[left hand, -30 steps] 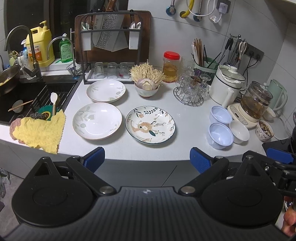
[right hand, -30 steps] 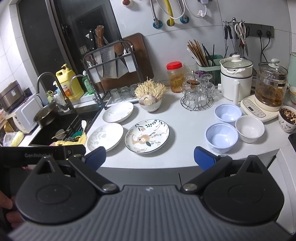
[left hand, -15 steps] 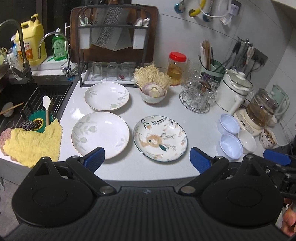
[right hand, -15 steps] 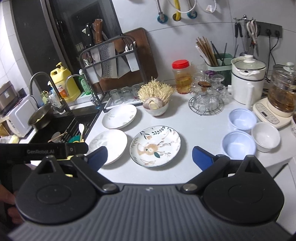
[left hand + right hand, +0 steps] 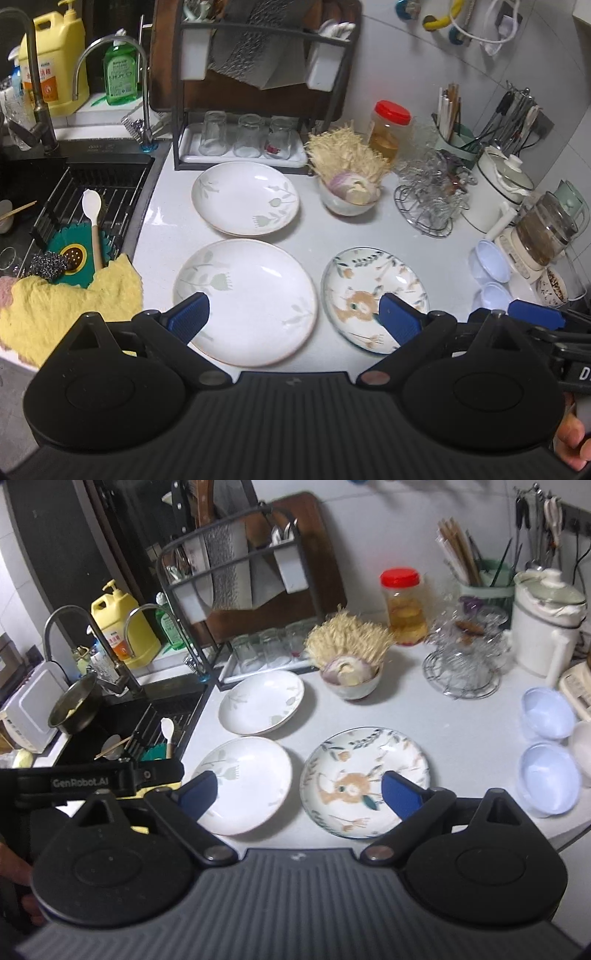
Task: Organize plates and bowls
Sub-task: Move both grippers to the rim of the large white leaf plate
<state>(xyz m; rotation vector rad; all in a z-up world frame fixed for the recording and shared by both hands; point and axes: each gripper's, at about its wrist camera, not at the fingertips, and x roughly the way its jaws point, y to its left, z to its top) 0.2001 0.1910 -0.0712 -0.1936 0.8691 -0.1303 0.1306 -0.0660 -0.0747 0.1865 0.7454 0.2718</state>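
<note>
Three plates lie on the white counter: a far white plate (image 5: 245,197) (image 5: 262,701), a near white plate (image 5: 245,301) (image 5: 245,782) and a patterned plate (image 5: 373,297) (image 5: 364,781). Two pale blue bowls (image 5: 546,712) (image 5: 548,777) and a white bowl (image 5: 583,746) stand at the right. My left gripper (image 5: 293,319) is open and empty above the near white plate. My right gripper (image 5: 299,794) is open and empty above the near white and patterned plates.
A bowl of enoki mushrooms (image 5: 349,192) and a glass rack (image 5: 430,206) stand behind the plates. A dish rack with glasses (image 5: 251,140) is at the back. The sink (image 5: 74,206) and a yellow cloth (image 5: 66,306) are at the left; kettles (image 5: 502,192) are at the right.
Both grippers have moved forward and down over the counter, so the plates appear larger and closer. Both stay open and empty.
</note>
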